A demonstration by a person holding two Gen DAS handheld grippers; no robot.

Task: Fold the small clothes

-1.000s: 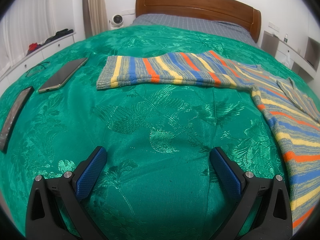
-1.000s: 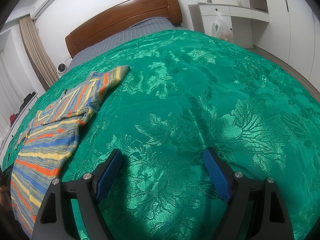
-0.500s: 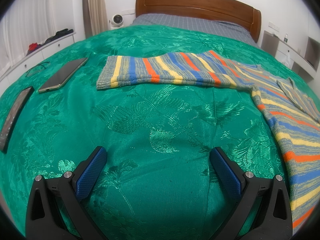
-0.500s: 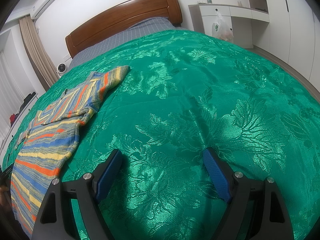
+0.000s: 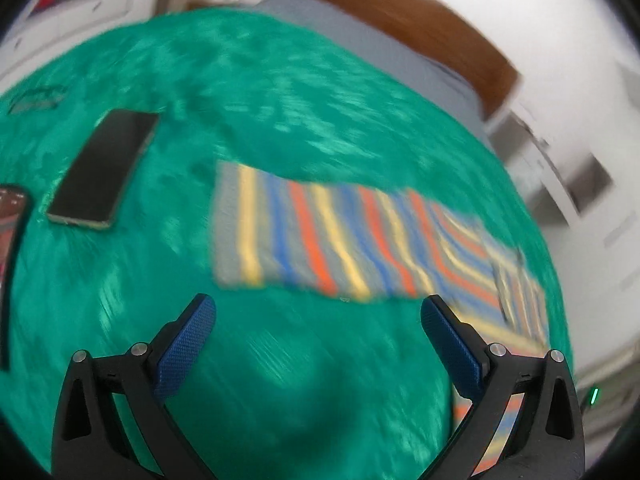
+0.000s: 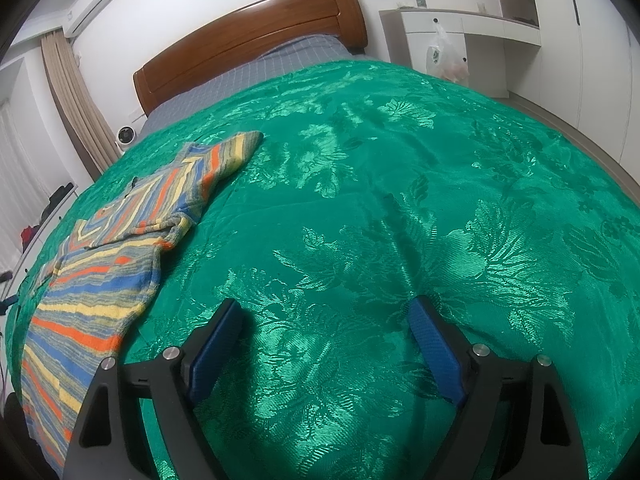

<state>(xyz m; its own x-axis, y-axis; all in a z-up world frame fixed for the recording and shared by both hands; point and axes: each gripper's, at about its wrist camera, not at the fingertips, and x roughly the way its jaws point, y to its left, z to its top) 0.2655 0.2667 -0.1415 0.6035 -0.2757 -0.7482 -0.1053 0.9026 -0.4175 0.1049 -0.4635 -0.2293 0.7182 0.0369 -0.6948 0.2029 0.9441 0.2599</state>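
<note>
Striped sweater [image 5: 320, 240], one garment only, lies flat on the green bedspread [image 5: 304, 128]; I count grey, yellow, blue and orange bands. In my left wrist view, which is motion-blurred, one sleeve stretches from centre toward 3 o'clock, just beyond the left gripper [image 5: 318, 314], whose blue-padded fingers [image 5: 186, 346] stand wide apart with only bedspread between them. In my right wrist view the same sweater [image 6: 108, 264] occupies 8 to 10 o'clock, its other sleeve folded in across the chest with the cuff pointing toward 11 o'clock, well apart from the right gripper [image 6: 324, 318]. That gripper's fingers [image 6: 434, 354] are likewise spread wide and hold nothing, over bare bedspread.

I count two phones, seen only from the left wrist: a dark phone [image 5: 102, 170] at 9 to 10 o'clock and a second phone [image 5: 10, 236] cut off at the 9 o'clock edge, both lying on the bedspread. Only the right wrist view shows sharply the air conditioner [image 6: 96, 0] at 11 o'clock, the beige curtain [image 6: 76, 96], a small white fan [image 6: 126, 136] and a plastic bag [image 6: 446, 58] hanging on the white cabinet [image 6: 460, 40] at 1 o'clock.

Both views show one wooden headboard [image 6: 256, 40] at 12 o'clock, a grey checked sheet [image 6: 256, 80] below it, and white walls. The bedspread is glossy, woven with a leaf pattern.
</note>
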